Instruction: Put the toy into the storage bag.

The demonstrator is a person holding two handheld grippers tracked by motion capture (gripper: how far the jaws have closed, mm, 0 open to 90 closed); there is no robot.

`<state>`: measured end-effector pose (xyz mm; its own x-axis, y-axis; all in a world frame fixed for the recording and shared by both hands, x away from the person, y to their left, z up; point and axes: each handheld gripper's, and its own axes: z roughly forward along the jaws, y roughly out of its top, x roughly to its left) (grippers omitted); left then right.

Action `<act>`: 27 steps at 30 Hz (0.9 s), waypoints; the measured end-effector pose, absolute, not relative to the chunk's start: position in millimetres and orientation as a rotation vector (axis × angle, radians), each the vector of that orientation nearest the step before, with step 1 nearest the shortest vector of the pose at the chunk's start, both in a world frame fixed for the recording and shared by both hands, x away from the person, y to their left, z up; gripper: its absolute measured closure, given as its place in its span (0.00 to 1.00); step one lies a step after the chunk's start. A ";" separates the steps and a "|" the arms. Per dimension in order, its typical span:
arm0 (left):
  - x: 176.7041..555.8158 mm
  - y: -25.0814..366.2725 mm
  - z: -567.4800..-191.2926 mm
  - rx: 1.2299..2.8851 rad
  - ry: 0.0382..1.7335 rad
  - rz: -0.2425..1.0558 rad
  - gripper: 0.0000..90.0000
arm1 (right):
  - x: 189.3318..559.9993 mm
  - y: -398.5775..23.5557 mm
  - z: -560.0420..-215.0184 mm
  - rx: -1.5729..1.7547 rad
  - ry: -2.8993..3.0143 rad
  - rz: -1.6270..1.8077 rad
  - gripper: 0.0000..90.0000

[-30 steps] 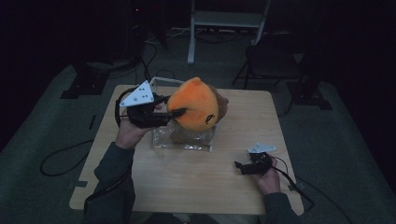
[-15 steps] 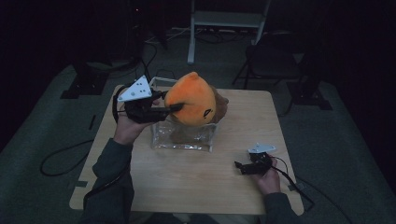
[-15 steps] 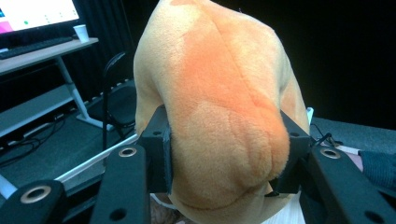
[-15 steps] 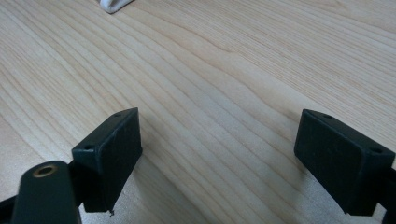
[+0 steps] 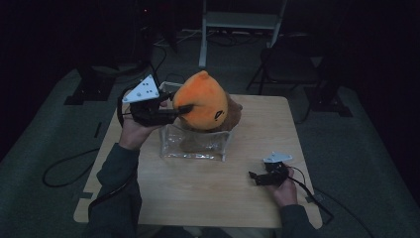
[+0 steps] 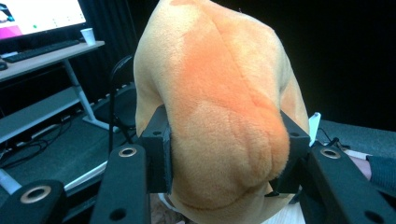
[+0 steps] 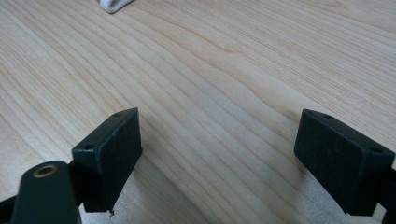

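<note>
An orange plush toy point(image 5: 200, 101) hangs over a clear plastic box point(image 5: 195, 145) that stands on the wooden table point(image 5: 218, 198). My left gripper point(image 5: 184, 108) comes in from the left and is shut on the toy. In the left gripper view both pads press into the soft plush toy point(image 6: 219, 93), with my left gripper point(image 6: 224, 156) squeezing its lower bulge. A brown soft thing point(image 5: 233, 113) sits in the box behind the toy, partly hidden. Near the table's front right my right gripper point(image 5: 255, 177) rests low. In the right gripper view my right gripper point(image 7: 219, 158) is open over bare wood.
A small white object point(image 7: 114, 4) lies on the table ahead of the right gripper. Beyond the table stand a dark chair point(image 5: 282, 64) and a white stand point(image 5: 237, 22). Cables point(image 5: 64, 168) trail on the floor at the left. A desk with a monitor point(image 6: 37, 16) stands far off.
My left gripper has drifted slightly up and to the left with the plush toy still in it. The right hand has stayed where it was.
</note>
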<state>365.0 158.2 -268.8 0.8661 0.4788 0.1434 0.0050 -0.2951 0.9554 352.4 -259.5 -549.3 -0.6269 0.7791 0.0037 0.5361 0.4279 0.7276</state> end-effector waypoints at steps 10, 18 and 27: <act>368.5 161.6 -264.3 1.816 0.375 0.497 0.58 | 352.4 -259.5 -549.3 1.129 2.352 1.018 0.16; 372.0 164.3 -261.7 1.814 0.387 0.509 0.58 | 352.4 -259.5 -549.3 1.129 2.352 1.018 0.16; 375.7 169.5 -258.3 1.807 0.400 0.521 0.58 | 352.4 -259.5 -549.3 1.129 2.352 1.018 0.16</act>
